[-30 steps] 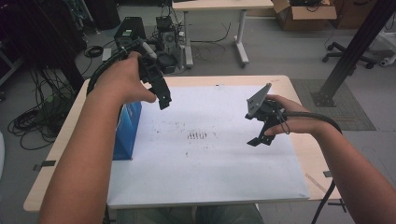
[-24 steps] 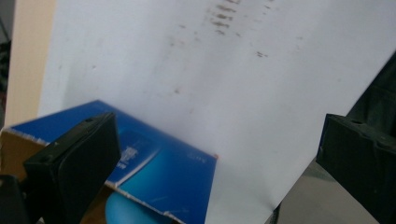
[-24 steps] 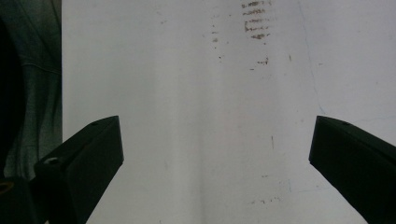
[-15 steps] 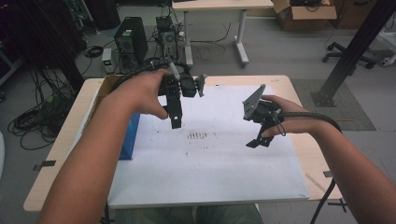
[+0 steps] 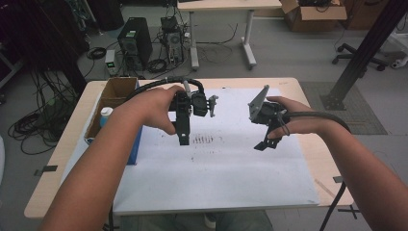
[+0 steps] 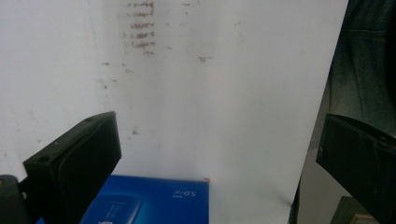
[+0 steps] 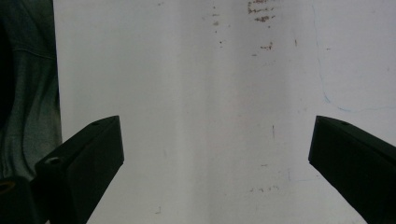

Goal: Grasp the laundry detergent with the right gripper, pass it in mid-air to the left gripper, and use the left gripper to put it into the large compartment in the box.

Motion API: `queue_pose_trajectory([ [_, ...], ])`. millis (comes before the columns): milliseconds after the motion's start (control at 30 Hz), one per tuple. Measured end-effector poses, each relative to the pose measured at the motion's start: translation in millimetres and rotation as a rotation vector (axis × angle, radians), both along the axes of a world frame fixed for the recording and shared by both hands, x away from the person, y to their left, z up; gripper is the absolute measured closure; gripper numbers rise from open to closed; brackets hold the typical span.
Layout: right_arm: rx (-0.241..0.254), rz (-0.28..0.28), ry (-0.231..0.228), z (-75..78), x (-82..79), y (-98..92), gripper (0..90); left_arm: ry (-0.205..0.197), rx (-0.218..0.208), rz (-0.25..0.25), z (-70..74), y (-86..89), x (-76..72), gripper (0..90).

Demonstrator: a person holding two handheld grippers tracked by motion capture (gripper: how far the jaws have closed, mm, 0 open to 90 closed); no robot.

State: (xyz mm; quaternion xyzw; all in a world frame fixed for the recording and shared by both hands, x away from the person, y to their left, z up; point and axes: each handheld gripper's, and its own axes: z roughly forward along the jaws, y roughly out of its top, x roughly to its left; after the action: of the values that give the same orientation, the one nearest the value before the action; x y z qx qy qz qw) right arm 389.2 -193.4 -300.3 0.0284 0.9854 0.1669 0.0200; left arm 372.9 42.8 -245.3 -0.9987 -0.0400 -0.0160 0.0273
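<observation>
My left gripper [image 5: 178,134] hangs over the middle of the white sheet [image 5: 216,163], held from above by the person's left hand. In the left gripper view it [image 6: 217,140] is open, its jaws far apart with nothing between them. Below them lie the sheet and the corner of a blue box [image 6: 154,200]. My right gripper [image 5: 266,138] hovers over the sheet's right half. In the right gripper view it [image 7: 215,140] is open and empty above bare sheet. Dark smudges [image 5: 204,139] mark the sheet between the two grippers.
The blue box [image 5: 136,147] lies at the sheet's left edge. Behind it, an open cardboard box [image 5: 115,91] holds a bottle with a blue cap [image 5: 106,114]. The person's legs [image 7: 28,93] are at the table's near edge. Cables trail from both grippers.
My left gripper has swung right, from above the blue box to over the sheet's middle, and turned its jaws downward. The right gripper has barely moved.
</observation>
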Motion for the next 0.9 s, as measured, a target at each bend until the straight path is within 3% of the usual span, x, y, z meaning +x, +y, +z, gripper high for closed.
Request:
queue_pose_trajectory([
  [333,-0.045,-0.005,0.014,-0.8,7.5,0.1,3.4,-0.002,-0.011,0.006,-3.4,5.8,1.8,0.2],
  [900,-0.078,-0.006,0.026,-1.0,10.5,-4.1,3.6,0.019,-0.016,0.018,-4.8,6.8,7.3,0.2],
])
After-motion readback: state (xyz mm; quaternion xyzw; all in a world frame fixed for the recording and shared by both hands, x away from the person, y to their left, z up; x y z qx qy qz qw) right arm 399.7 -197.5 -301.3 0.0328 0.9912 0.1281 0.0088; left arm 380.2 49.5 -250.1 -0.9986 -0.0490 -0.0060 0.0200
